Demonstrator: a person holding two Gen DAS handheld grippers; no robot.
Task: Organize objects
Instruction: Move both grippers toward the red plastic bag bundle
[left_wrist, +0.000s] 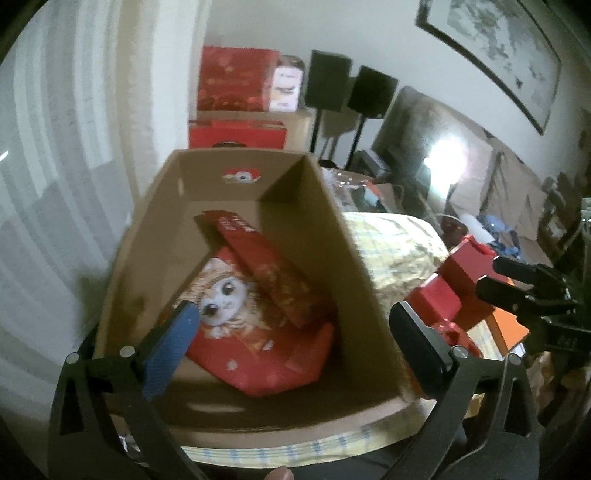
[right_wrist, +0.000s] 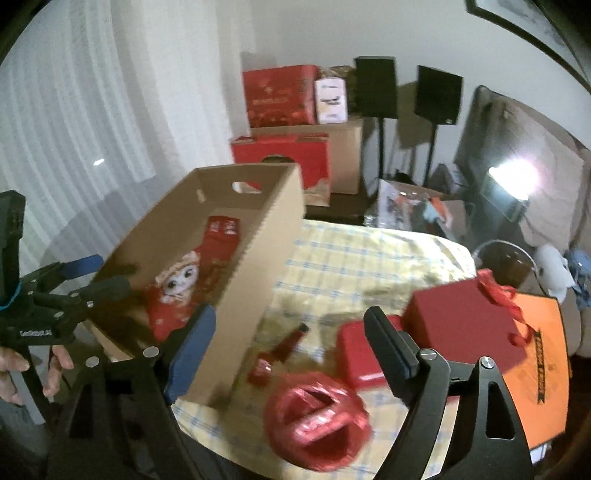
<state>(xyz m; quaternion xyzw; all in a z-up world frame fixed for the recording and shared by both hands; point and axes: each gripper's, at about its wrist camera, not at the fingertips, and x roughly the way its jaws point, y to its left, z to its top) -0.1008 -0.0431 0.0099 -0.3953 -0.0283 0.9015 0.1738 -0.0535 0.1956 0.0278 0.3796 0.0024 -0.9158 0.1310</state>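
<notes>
Cardboard box (right_wrist: 258, 236): on a yellow checked cloth (right_wrist: 351, 258), holding a red cat-print bag (left_wrist: 240, 317) with a long red packet (left_wrist: 273, 273) slanted over it.

Left gripper (left_wrist: 295, 332): jaws wide, empty, straddling the box's right wall.

Right gripper (right_wrist: 291, 343): jaws spread, empty.

Beside the box: small red bottle (right_wrist: 280, 350), red ribbon spool (right_wrist: 317, 417), red lidded box (right_wrist: 461, 325), orange box (right_wrist: 543, 369).

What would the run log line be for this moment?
stage: between picks | left gripper: open, empty, over cardboard box | right gripper: open, empty | in box: red cat-print bag | on table: red ribbon spool
</notes>
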